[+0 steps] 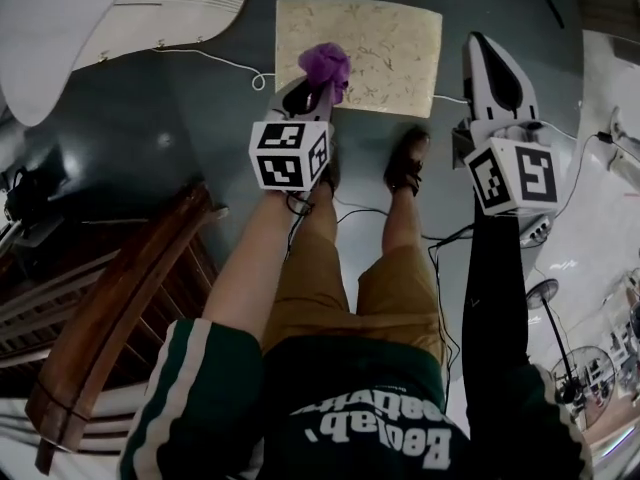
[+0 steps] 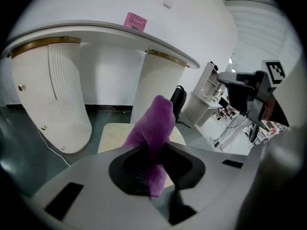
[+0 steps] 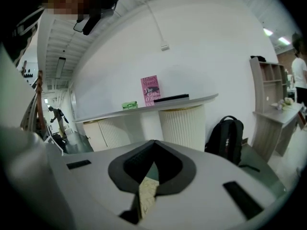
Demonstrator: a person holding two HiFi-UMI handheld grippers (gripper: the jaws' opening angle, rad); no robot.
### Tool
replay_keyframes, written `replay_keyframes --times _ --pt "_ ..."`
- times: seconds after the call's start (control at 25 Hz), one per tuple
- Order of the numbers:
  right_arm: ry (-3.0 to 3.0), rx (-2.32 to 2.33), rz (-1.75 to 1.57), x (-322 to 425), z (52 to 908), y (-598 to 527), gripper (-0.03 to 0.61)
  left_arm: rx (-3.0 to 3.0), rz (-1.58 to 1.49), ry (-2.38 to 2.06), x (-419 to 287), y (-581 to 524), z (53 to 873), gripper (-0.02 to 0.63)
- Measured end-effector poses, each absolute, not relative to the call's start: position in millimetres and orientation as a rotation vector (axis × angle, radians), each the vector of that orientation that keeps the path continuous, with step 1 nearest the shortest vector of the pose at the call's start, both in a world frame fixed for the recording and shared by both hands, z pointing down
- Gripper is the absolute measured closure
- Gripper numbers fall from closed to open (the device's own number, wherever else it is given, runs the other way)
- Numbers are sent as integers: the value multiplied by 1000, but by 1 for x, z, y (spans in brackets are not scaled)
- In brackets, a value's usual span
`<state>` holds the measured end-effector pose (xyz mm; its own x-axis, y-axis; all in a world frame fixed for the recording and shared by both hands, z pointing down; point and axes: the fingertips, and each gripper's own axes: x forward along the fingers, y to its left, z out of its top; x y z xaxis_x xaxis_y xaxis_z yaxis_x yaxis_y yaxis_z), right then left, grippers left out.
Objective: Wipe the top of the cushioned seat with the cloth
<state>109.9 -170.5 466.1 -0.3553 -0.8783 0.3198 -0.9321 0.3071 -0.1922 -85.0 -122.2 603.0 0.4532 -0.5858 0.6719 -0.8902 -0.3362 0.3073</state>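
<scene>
The cushioned seat is a cream square pad with a faint pattern, low on the floor ahead of my feet. A purple cloth hangs bunched over the seat's near left part, and my left gripper is shut on it. In the left gripper view the cloth rises from between the jaws of that gripper, with the seat behind. My right gripper hangs shut and empty just right of the seat. A thin strip of the seat shows below its jaws.
A white counter on ribbed columns stands behind the seat, with a pink book on top. A wooden chair is at my left. Cables cross the dark floor. A black backpack and a fan are to the right.
</scene>
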Motion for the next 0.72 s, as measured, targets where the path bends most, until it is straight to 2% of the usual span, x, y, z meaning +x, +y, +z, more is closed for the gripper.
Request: replay_keyframes --times 0.44,0.72 --pt "-2317 1815 541 201 468 -133 571 2160 590 -941 84 -72 611 537" --pt "-2286 1848 569 240 476 -114 571 2046 891 -908 104 -59 705 537"
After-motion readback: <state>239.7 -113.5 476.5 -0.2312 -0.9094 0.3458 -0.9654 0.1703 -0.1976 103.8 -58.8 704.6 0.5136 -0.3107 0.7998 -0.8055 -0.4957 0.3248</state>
